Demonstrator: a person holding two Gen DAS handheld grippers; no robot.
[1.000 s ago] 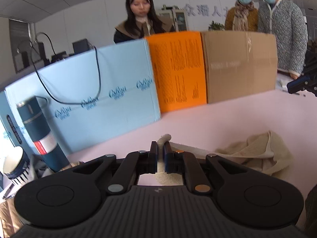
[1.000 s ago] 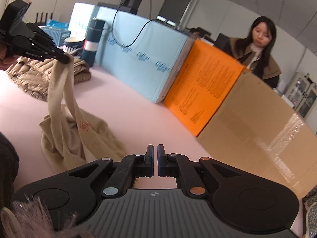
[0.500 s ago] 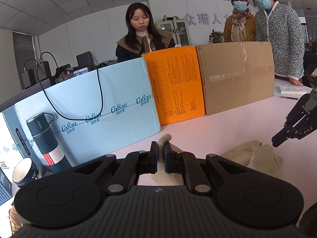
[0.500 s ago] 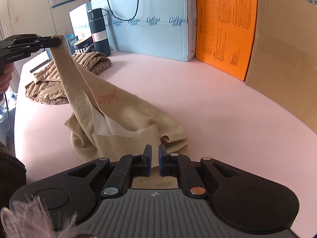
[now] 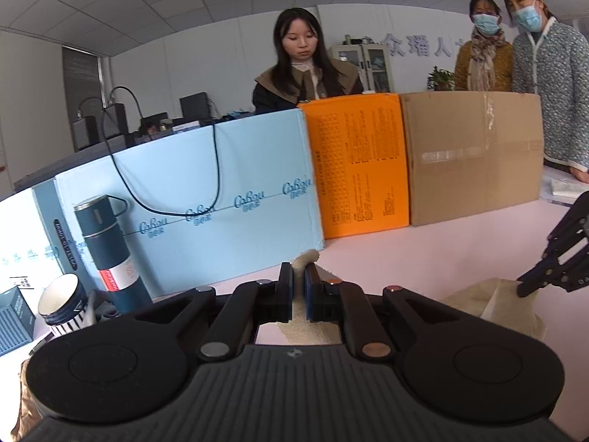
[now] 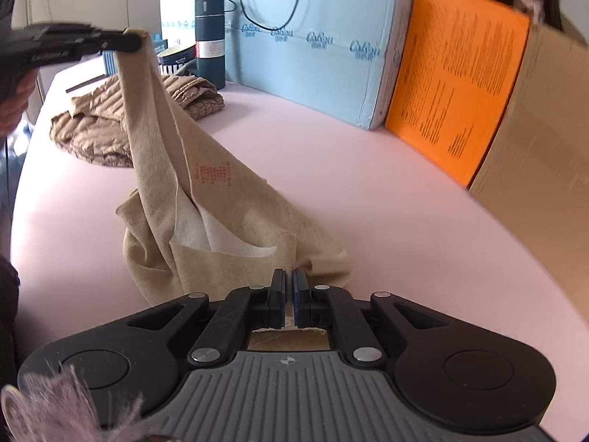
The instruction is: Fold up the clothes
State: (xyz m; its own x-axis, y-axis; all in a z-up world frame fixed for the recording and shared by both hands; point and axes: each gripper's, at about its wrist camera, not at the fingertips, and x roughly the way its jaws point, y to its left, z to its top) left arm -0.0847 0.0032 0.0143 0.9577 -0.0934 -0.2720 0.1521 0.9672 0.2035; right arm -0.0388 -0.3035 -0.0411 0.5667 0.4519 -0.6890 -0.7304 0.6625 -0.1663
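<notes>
Pink counter [image 6: 331, 169] fills the ground ahead of both tongs. Along its far edge, a wall of three panels stands upright: light blue foam board [image 6: 316, 37] left, orange board [image 6: 456, 73] middle, brown cardboard box [image 5: 475, 154] right. Three persons stand behind the wall.

Tan garment [image 6: 221, 202], the task piece, lies ahead of the right tongs and just left of their line. Its bulk rests bunched on the counter; one end rises in a taut strip to the left tongs [image 6: 127, 41], seen high at upper left in the right wrist view. White inner lining shows at the open fold; a red printed mark sits on the raised strip.

Second garment, brown and ribbed [image 6: 110, 125], lies in a heap on the counter beyond the raised strip, far left of the right tongs.

Dark teal flask [image 5: 110, 254] with a red and white band stands upright left of the left tongs, against the blue board. A striped cup [image 5: 62, 305] sits just beside its base.

Left tongs [image 5: 299, 296]: jaws pinched on a strip of the tan garment, cloth poking out past the tips.

Right tongs [image 6: 289, 296]: jaws nearly together over the garment's near edge; tan cloth shows under them, but whether they pinch it I cannot tell.
</notes>
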